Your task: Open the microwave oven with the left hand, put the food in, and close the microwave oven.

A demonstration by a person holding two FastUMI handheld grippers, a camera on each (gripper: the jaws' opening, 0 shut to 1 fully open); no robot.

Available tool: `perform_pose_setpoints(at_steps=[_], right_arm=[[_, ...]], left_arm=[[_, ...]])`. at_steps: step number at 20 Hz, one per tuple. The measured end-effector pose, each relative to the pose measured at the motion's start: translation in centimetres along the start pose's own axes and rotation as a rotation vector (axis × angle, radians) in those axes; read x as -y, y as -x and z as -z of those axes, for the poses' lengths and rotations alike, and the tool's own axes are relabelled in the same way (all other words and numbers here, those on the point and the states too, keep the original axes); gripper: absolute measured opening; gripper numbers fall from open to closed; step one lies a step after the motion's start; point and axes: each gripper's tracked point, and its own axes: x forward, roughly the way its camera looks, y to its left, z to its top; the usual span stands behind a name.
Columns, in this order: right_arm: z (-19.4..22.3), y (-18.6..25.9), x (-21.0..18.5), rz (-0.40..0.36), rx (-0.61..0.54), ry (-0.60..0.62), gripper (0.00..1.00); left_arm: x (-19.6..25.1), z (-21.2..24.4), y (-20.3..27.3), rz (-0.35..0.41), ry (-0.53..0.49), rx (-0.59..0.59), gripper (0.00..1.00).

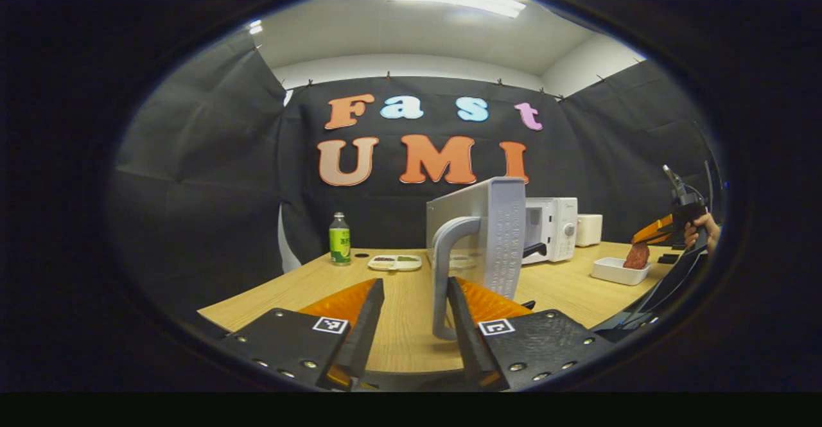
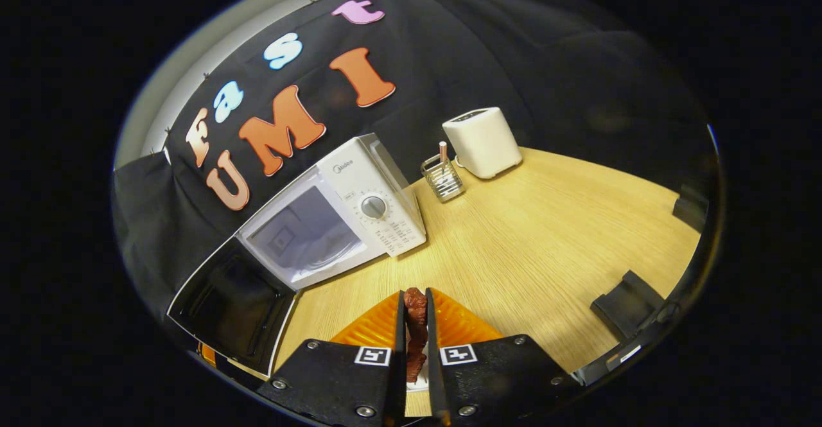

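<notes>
Left hand-held gripper [image 1: 411, 314]: fingers wide, door handle [image 1: 443, 273] between them, contact unclear.
Right hand-held gripper [image 2: 415, 324]: clamped on meat [image 2: 415, 314].
Microwave [image 2: 359, 202]: door [image 2: 234, 305] swung open.

The white box-shaped microwave oven [image 2: 340, 215] stands on the wooden table, its door [image 2: 234, 308] swung wide open, with a curved grey handle [image 1: 449, 273]. The reddish-brown piece of food [image 2: 415, 324] hangs upright, pinched above the table.

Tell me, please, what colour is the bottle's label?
The bottle's label is green, on the bottle; it shows best in the left gripper view.
</notes>
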Motion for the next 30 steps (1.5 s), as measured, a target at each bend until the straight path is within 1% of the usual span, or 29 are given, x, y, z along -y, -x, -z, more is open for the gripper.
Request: perform_pose_setpoints(at_steps=[2,4,7,11,12,14,17,20,23,26,30], right_arm=[[-1.3,0.2,-1.7,-0.016,0.024,0.046,0.13],[-2.6,0.0,-3.6,-0.031,0.051,0.090,0.13],[-4.1,-1.0,-6.9,-0.063,0.079,0.136,0.13],[-5.2,-3.4,-12.5,-0.130,0.100,0.196,0.13],[-5.3,-4.1,-13.9,-0.148,0.102,0.210,0.13],[-5.1,-5.8,-16.8,-0.181,0.102,0.237,0.13],[-5.1,-8.6,-20.4,-0.211,0.112,0.257,0.13],[-5.1,-11.7,-23.7,-0.237,0.123,0.243,0.13],[-4.5,-15.2,-25.6,-0.246,0.116,0.210,0.13],[-4.1,-18.6,-26.1,-0.212,0.122,0.169,0.13],[-3.6,-22.6,-25.8,-0.173,0.132,0.111,0.13]], left_arm=[[-1.5,-0.4,0.7,-0.036,-0.027,-0.001,0.68],[-3.1,-1.0,1.2,-0.072,-0.031,0.007,0.68],[-5.1,-0.1,1.5,-0.123,-0.021,-0.013,0.68],[-6.7,0.7,1.0,-0.168,0.001,-0.033,0.68],[-7.3,1.2,0.9,-0.187,-0.003,-0.046,0.71],[-8.2,1.4,0.7,-0.211,-0.015,-0.057,0.83],[-8.8,1.7,0.3,-0.222,-0.027,-0.065,0.83],[-9.4,2.1,0.2,-0.233,-0.036,-0.076,0.83],[-10.1,1.8,0.1,-0.248,-0.052,-0.073,0.83],[-10.9,2.2,0.3,-0.268,-0.068,-0.083,0.83],[-12.3,2.9,0.4,-0.303,-0.065,-0.098,0.83]])
